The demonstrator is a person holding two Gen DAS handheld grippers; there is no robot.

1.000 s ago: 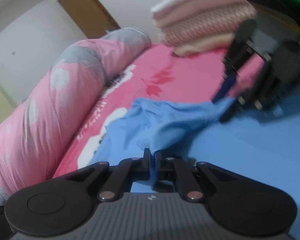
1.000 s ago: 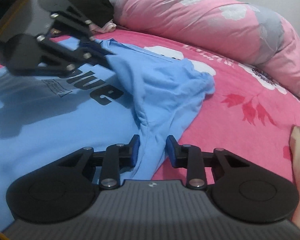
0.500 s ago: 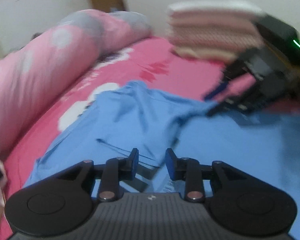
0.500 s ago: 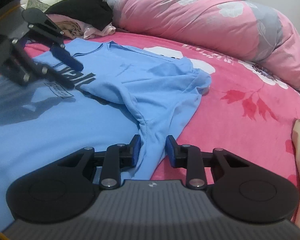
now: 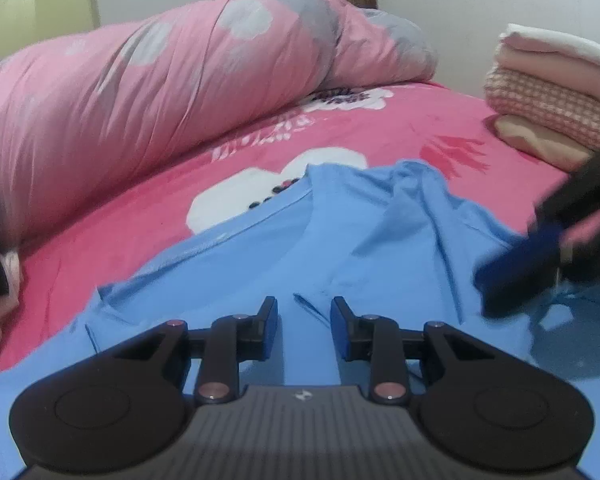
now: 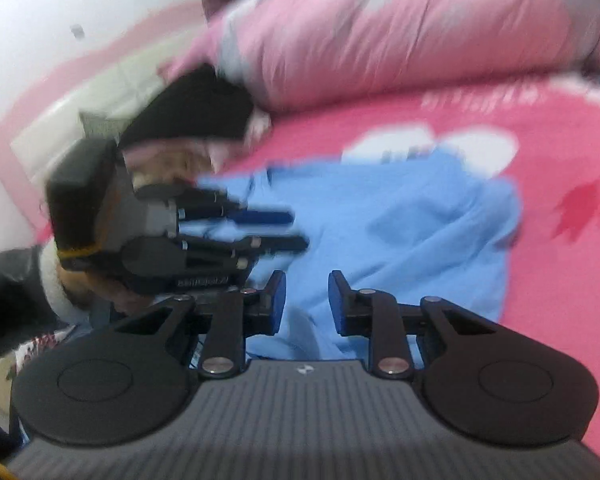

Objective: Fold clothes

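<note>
On the bed, toward the side where the rolled pink duvet runs along, the blue t-shirt now lies with its sleeve side turned in over the body. A second ago both grippers had cloth pinched: the left one was clamped on the sleeve edge and the right one sat around the seam lower down. Now the left gripper has its jaws apart with nothing between them, hovering low over the shirt, and the right gripper is also spread and empty, swinging away fast enough that its view is smeared. So the fold got laid down and released. My guess is one side fold is in, still a bit lumpy near the far edge, and the shirt probably needs more folding. A stack of folded linens sits at the far right corner.
</note>
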